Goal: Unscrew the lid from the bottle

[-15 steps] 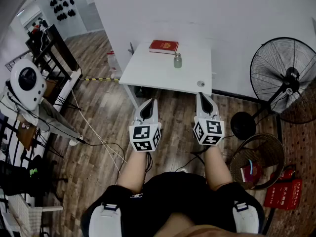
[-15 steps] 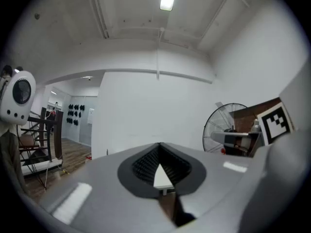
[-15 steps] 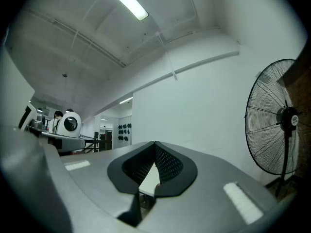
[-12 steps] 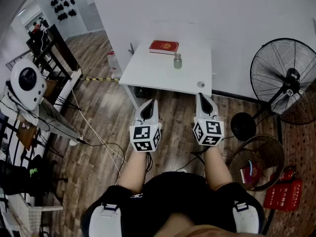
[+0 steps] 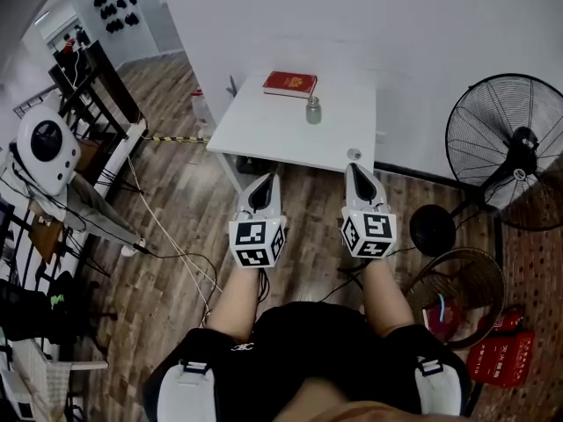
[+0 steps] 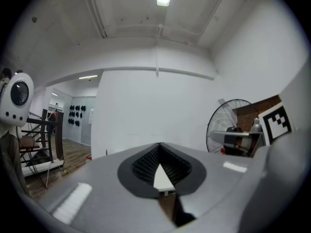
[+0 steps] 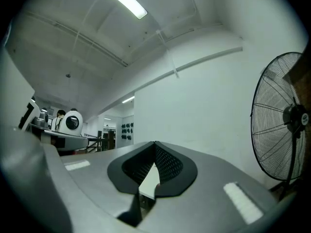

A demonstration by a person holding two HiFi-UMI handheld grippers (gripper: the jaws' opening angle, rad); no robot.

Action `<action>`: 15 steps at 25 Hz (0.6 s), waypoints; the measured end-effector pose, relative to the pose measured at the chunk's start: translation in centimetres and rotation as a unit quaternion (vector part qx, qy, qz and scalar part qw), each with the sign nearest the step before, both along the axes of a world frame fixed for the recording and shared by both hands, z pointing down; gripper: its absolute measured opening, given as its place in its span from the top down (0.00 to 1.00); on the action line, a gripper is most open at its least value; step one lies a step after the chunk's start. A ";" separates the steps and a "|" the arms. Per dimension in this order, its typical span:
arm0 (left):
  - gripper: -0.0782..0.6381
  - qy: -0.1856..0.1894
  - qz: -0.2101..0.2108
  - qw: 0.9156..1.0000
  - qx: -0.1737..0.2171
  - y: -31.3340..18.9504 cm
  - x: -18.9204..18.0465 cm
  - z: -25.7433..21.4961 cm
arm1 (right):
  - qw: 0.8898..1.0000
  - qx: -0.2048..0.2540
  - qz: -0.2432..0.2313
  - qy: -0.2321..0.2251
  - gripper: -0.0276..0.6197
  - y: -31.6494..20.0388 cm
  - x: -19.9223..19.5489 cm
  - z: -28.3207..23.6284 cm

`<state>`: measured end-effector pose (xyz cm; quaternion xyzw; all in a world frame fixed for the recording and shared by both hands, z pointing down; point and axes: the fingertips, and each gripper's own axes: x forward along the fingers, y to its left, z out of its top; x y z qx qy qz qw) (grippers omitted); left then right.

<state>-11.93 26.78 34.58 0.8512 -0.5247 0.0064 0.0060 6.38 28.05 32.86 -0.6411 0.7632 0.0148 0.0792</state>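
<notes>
At twelve o'clock on the counter (image 5: 264,134) sat the capped bottle (image 5: 314,111) — left hand-held gripper (image 5: 267,180) and right hand-held gripper (image 5: 355,170) hung closed, empty, well short, probably awaiting approach.

bottle (image 5: 313,110) on table (image 5: 264,130) — book (image 5: 290,83) behind, fan (image 5: 503,152) right

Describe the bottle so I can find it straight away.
Find the white table against the wall. A red book lies at its far edge; the bottle stands just nearer, slightly right. It is the only upright thing there, small and greyish.
</notes>
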 end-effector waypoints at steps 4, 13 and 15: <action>0.82 0.001 -0.010 1.000 -0.002 -0.4 1.1 0.3 | 1.000 0.006 -0.008 0.002 0.96 -0.6 1.1 -0.1; 0.82 -0.005 -0.017 1.000 -0.007 -2.3 3.9 1.0 | 1.000 0.002 -0.023 0.007 0.96 -2.7 3.4 0.6; 0.82 -0.008 -0.014 1.000 -0.009 -3.4 4.6 1.2 | 1.000 0.000 -0.024 0.007 0.96 -3.8 3.8 0.8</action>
